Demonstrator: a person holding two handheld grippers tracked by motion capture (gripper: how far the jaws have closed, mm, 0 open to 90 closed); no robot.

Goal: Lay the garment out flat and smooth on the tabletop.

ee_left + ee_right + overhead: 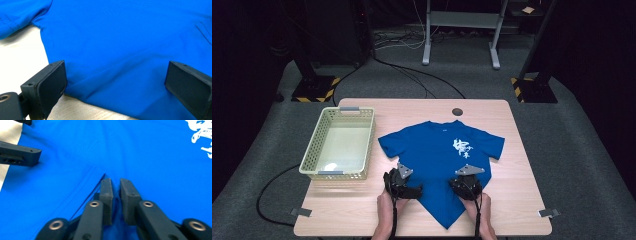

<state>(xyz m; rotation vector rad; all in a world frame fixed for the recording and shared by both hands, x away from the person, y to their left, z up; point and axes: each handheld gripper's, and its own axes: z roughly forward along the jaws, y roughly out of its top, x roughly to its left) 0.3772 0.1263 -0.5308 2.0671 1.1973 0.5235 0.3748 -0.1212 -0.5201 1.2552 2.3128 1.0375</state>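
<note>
T-shirt [439, 155], blue, lying flat mid-table [512, 200], hem corner pointing near. Likely light, limp, a bit slippery; best pinched at hem or seams. Right claw [115, 182] is clenching a fabric fold; left claw [115, 82] is gaping wide over the left edge. Basket [314, 155] sitting left.

Smooth blue cloth shirt [439, 150] – matt pale wood table [512, 200] – latticed plastic basket [312, 150]

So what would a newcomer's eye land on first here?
The bright blue T-shirt with white print spread on the pale wooden table. The right tool is shut on a fold of its cloth, and the left tool stands open over the shirt's edge. The cream plastic basket sits to the left.
</note>
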